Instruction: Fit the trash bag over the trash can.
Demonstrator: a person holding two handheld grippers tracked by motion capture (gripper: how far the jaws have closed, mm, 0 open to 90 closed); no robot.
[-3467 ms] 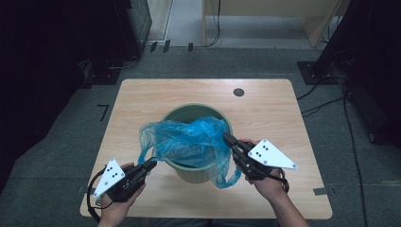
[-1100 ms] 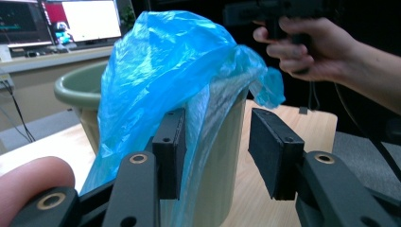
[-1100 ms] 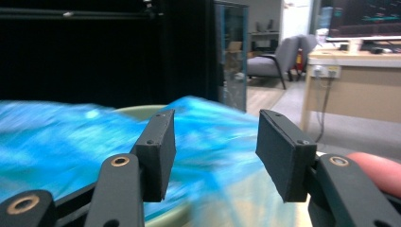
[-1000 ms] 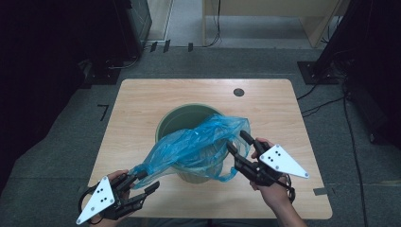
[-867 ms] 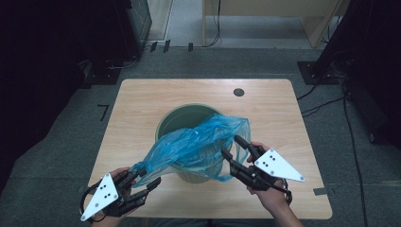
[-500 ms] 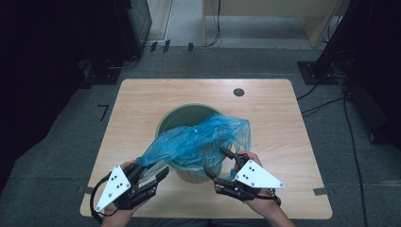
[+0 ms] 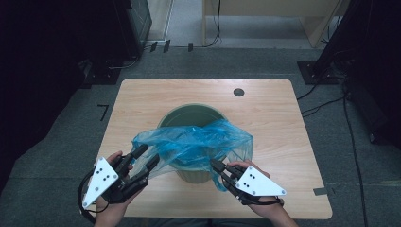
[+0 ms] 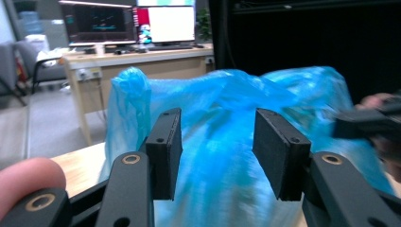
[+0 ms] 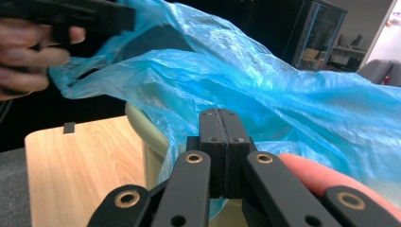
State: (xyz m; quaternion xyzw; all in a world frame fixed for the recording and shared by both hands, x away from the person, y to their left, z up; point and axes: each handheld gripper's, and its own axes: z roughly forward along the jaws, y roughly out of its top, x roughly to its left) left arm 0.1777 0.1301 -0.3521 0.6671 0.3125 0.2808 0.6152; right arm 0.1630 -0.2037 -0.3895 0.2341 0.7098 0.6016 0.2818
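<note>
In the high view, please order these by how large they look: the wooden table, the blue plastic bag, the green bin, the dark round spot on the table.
1. wooden table
2. blue plastic bag
3. green bin, partly covered by the bag, so this place is unsure
4. dark round spot

Blue plastic bag (image 7: 194,144): thin, translucent, crinkled, stretching across mouth of green bin (image 7: 189,116) and covering its near rim, one corner drooping down bin's near side. Bin standing upright at middle of worktop (image 7: 265,123), far rim and part of dark inside showing behind bag.
</note>
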